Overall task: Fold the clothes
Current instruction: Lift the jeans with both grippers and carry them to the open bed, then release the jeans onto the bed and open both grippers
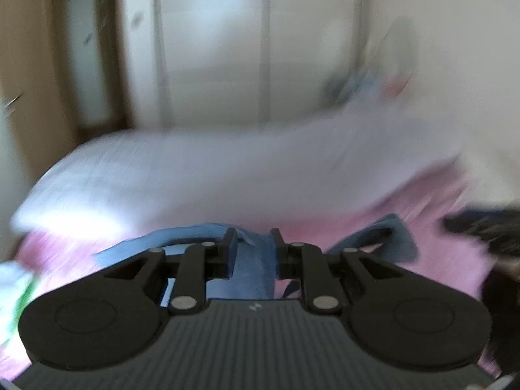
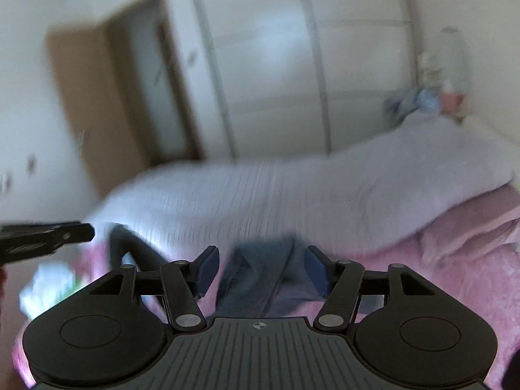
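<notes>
A blue garment (image 1: pixel 250 273) lies on a pink bedspread (image 1: pixel 438 260). In the left wrist view my left gripper (image 1: pixel 253 240) has its jaws partly apart with the blue cloth between and under them; the frame is blurred and I cannot tell whether it grips. In the right wrist view my right gripper (image 2: pixel 262 261) is open, and the blue garment (image 2: pixel 269 273) lies between and below its fingers. The left gripper (image 2: pixel 48 235) shows at the left edge of the right wrist view. The right gripper (image 1: pixel 487 224) shows dark at the right edge of the left wrist view.
A white quilt (image 2: pixel 292 195) is heaped across the bed behind the garment. A pink pillow (image 2: pixel 471 230) lies at the right. A white and green item (image 2: pixel 52 286) lies at the left. A white wardrobe (image 2: pixel 292 48) and a wooden door (image 2: pixel 94 97) stand beyond the bed.
</notes>
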The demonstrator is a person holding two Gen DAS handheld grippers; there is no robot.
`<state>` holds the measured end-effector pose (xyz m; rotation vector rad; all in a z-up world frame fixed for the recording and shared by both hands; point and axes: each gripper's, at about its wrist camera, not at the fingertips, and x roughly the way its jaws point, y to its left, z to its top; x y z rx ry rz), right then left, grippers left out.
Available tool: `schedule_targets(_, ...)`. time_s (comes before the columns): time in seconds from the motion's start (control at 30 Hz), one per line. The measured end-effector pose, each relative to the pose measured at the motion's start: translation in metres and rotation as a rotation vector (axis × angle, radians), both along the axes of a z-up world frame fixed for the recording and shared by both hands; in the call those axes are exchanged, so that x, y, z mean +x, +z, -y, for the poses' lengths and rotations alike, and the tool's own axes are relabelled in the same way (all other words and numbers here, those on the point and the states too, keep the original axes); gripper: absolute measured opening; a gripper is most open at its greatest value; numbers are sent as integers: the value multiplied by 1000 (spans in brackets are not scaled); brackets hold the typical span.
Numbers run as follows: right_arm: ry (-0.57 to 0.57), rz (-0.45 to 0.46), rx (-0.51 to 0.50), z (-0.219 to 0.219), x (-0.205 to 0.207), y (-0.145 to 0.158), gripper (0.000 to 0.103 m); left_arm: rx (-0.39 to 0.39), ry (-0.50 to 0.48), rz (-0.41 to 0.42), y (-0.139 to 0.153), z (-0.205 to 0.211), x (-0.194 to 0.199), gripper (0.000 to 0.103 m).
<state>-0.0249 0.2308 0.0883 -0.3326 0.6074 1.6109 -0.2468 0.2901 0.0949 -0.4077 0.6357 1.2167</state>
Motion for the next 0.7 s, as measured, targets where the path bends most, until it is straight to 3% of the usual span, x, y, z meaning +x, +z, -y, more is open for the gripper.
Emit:
schedule_targets(0.07, 41, 59, -81, -1, -23, -27, 62, -86, 59, -64, -36, 10, -19, 17)
schedule_targets(0.2, 183, 173, -258, 18, -67, -92, 62, -286, 184, -70, -102, 55, -67, 17)
schedule_targets(0.3, 250, 223, -352, 55, -86, -138, 62, -381, 244, -97, -137, 97, -94, 17)
schedule_targets(0.43, 282, 243, -426, 96, -105, -173, 62, -425, 261, -117, -153, 148, -104, 17)
schedule_targets(0.7, 299, 241, -416, 166, -101, -176, 62, -348, 229, -137, -149, 228, -69, 21)
